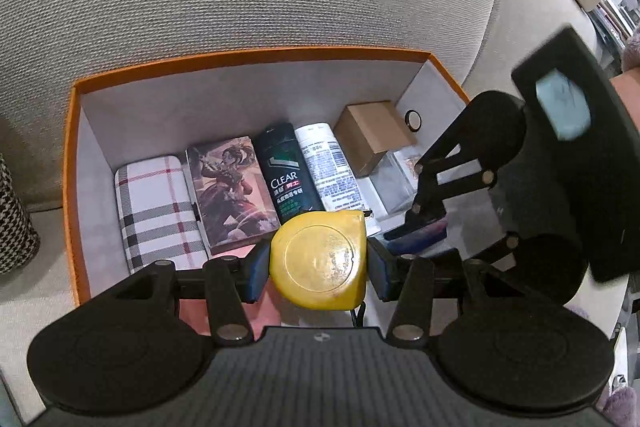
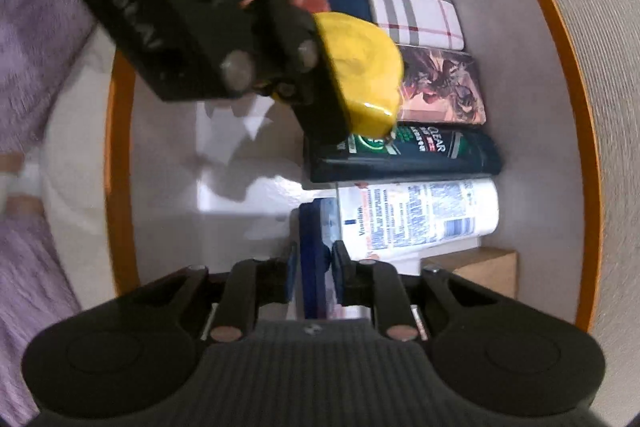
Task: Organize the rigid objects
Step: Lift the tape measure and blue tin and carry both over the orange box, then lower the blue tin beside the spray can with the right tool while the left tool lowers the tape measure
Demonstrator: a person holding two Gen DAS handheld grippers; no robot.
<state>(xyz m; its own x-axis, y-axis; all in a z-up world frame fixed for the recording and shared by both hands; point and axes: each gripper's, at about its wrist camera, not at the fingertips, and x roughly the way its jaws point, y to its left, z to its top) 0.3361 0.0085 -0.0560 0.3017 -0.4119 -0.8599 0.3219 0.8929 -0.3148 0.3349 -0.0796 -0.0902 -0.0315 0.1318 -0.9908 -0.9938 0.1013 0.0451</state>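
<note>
An orange-rimmed storage box (image 1: 256, 57) (image 2: 576, 67) sits on a grey sofa. Along its far wall lie a plaid case (image 1: 156, 211), an illustrated box (image 1: 228, 187), a dark Clear bottle (image 1: 288, 179) and a white lotion bottle (image 1: 332, 167). My left gripper (image 1: 318, 267) is shut on a yellow tape measure (image 1: 320, 263) (image 2: 360, 75), held above the box's near side. My right gripper (image 2: 314, 275) points straight down into the box. A slim dark blue box (image 2: 312, 247) stands between its pads, which are slightly parted from it.
A brown cardboard box (image 1: 372, 135), a clear plastic case (image 1: 392, 179) and a small ring (image 1: 413, 117) fill the box's right corner. A pink item (image 1: 236, 253) lies under the left gripper. Bare white floor (image 2: 240, 187) shows in the box. A houndstooth object (image 1: 12, 215) stands at the left.
</note>
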